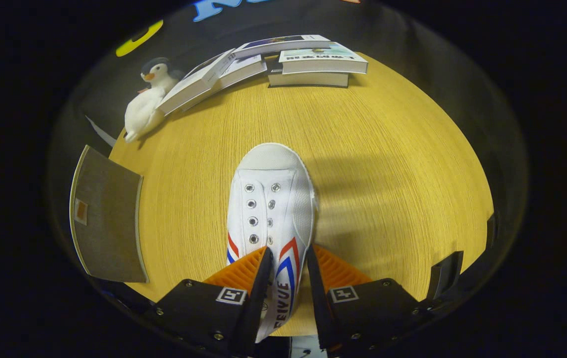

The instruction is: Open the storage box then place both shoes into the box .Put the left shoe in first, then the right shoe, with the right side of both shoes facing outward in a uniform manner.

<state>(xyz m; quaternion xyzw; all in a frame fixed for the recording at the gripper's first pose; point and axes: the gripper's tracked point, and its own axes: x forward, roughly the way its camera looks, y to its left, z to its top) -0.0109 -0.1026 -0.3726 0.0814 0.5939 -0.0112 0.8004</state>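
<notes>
— What have you got?
— My gripper (288,261) pinches a white canvas shoe with red and blue stripes (269,209) by its side wall, both fingers pressed on it, toe pointing ahead over the yellow wooden table (387,164).
— Around it?
— A grey flat panel (107,223) lies leftward; stacked books (313,62) and a plush penguin (146,99) sit beyond.

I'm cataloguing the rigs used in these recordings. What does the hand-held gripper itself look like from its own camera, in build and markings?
The hand-held gripper has two narrow fingers that rise from two wide black angular housings. Each housing is fastened with small screws and carries a square black-and-white fiducial marker on top. The outer face of each finger is backed by a ribbed, wedge-shaped part. No cables are visible.
</notes>
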